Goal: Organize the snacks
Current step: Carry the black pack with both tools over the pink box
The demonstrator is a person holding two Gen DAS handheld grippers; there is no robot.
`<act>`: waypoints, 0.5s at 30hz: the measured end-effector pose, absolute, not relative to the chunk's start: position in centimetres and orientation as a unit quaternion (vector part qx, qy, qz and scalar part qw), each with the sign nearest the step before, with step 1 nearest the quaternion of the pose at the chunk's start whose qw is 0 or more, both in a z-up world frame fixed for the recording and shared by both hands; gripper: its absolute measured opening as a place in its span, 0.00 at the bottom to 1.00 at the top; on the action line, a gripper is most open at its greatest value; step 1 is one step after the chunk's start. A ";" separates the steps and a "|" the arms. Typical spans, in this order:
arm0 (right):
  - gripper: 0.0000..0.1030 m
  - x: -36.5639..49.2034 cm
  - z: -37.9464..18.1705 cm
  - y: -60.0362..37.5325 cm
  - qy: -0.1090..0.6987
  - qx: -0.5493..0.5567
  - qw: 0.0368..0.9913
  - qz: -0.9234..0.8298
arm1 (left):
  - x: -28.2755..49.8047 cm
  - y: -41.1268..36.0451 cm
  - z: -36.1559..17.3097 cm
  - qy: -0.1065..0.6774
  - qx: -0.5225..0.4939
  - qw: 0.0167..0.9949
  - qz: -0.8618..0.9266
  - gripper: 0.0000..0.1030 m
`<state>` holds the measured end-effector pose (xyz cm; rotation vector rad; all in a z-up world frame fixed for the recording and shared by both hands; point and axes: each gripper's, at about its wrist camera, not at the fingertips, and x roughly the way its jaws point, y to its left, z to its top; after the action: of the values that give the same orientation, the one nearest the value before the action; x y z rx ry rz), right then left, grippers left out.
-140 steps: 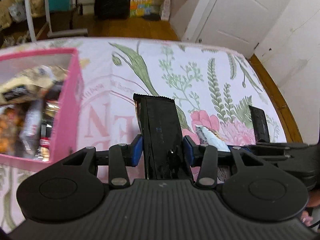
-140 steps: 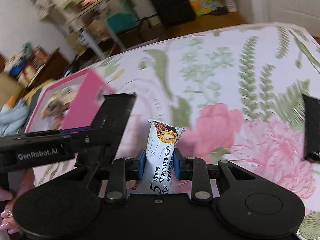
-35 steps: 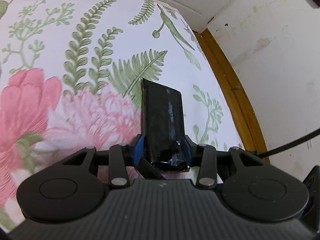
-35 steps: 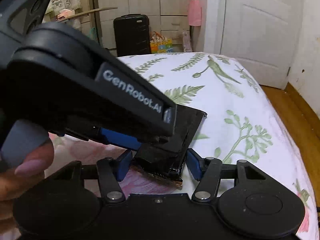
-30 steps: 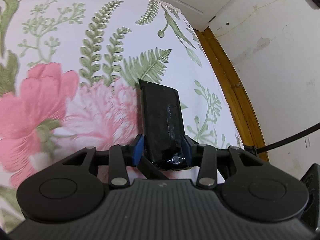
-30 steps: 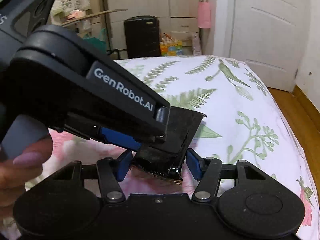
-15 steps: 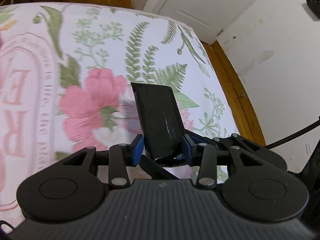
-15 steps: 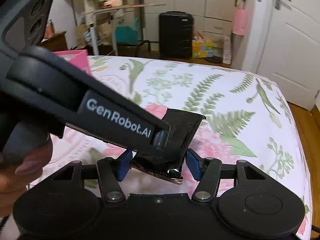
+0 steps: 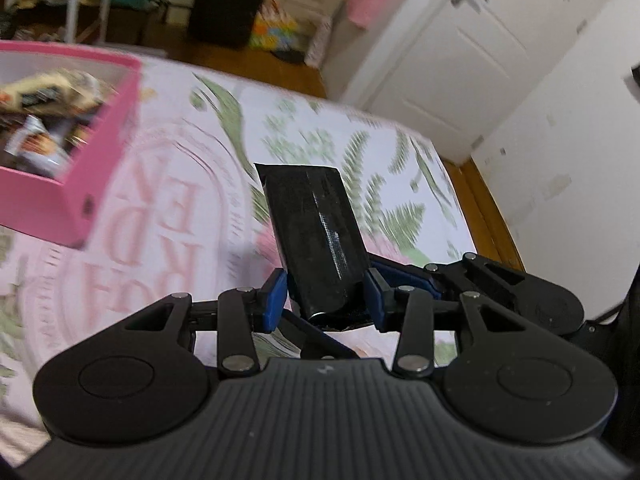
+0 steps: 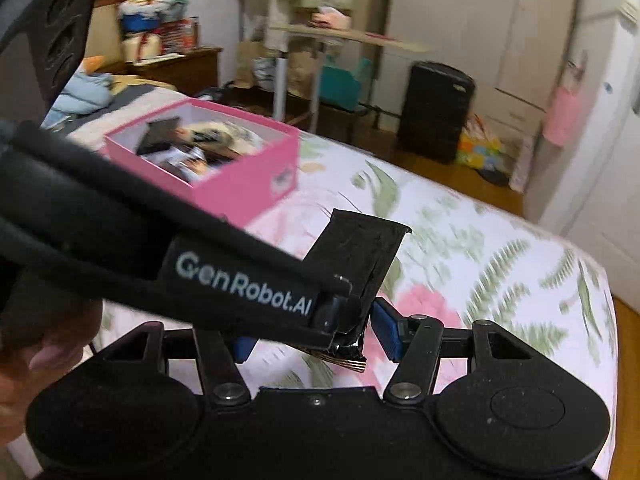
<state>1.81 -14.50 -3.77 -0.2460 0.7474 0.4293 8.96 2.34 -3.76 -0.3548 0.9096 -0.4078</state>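
Left wrist view: left gripper (image 9: pixel 325 295) pinching the lower end of a black snack packet (image 9: pixel 316 240), blue pads (image 9: pixel 276 294) pressed on both sides. Packet sticks up toward 12 o'clock, tilted slightly left, lifted clear of the floral bedspread (image 9: pixel 168 248). Pink box (image 9: pixel 104 152) at 10 o'clock, open, wrappers inside (image 9: pixel 44 120). Right gripper's linkage peeks out just behind the packet at 3 o'clock. White door (image 9: pixel 452 60) at 1 o'clock, black suitcase (image 9: pixel 230 0) at 12.

Right wrist view: right gripper (image 10: pixel 316 338) spread wider than the packet (image 10: pixel 360 252); its right pad (image 10: pixel 386 330) stands apart from the wrapper, left pad mostly hidden behind the left gripper's body (image 10: pixel 160 248), which crosses in from 9 o'clock. Packet's crimped bottom edge sits between the right pads, not squeezed by them. Pink box (image 10: pixel 248 184) at 11 o'clock on the bedspread (image 10: pixel 480 264), well apart from the packet. A hand (image 10: pixel 36 356) at 8 o'clock. Background blurred.
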 end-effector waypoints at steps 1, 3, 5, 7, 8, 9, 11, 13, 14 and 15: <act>0.61 2.0 -3.3 -13.9 0.357 -0.123 0.900 0.217 | 8.9 3.1 -3.3 0.430 -0.171 0.867 -0.186 0.38; 0.61 2.6 -2.5 -12.8 0.353 -0.129 0.896 0.237 | 8.9 4.6 -2.3 0.424 -0.172 0.873 -0.169 0.39; 0.61 3.4 -1.6 -11.4 0.352 -0.131 0.890 0.257 | 9.1 6.1 -1.4 0.418 -0.172 0.880 -0.149 0.39; 0.61 4.4 -1.0 -10.0 0.350 -0.133 0.885 0.277 | 9.5 7.6 -0.7 0.409 -0.168 0.888 -0.127 0.40; 0.61 5.0 -0.9 -9.4 0.348 -0.135 0.882 0.288 | 9.8 8.4 -0.4 0.405 -0.167 0.891 -0.118 0.40; 0.61 5.3 -0.5 -8.5 0.346 -0.136 0.879 0.298 | 10.2 9.1 -0.2 0.400 -0.167 0.895 -0.107 0.40; 0.61 6.3 -0.2 -6.8 0.335 -0.144 0.874 0.320 | 11.0 10.8 0.1 0.392 -0.172 0.900 -0.084 0.41; 0.61 7.6 -0.1 -5.1 0.323 -0.160 0.867 0.345 | 11.9 13.0 0.1 0.387 -0.185 0.901 -0.067 0.41; 0.61 8.1 0.0 -4.0 0.320 -0.171 0.862 0.354 | 12.5 13.9 0.1 0.385 -0.191 0.901 -0.060 0.41; 0.61 8.9 0.0 -3.1 0.318 -0.182 0.856 0.364 | 13.1 15.0 -0.1 0.384 -0.199 0.900 -0.055 0.41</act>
<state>8.90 -3.06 0.04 -0.3830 0.6676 0.7650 13.10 14.99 -0.09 -0.4118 0.7957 -0.1144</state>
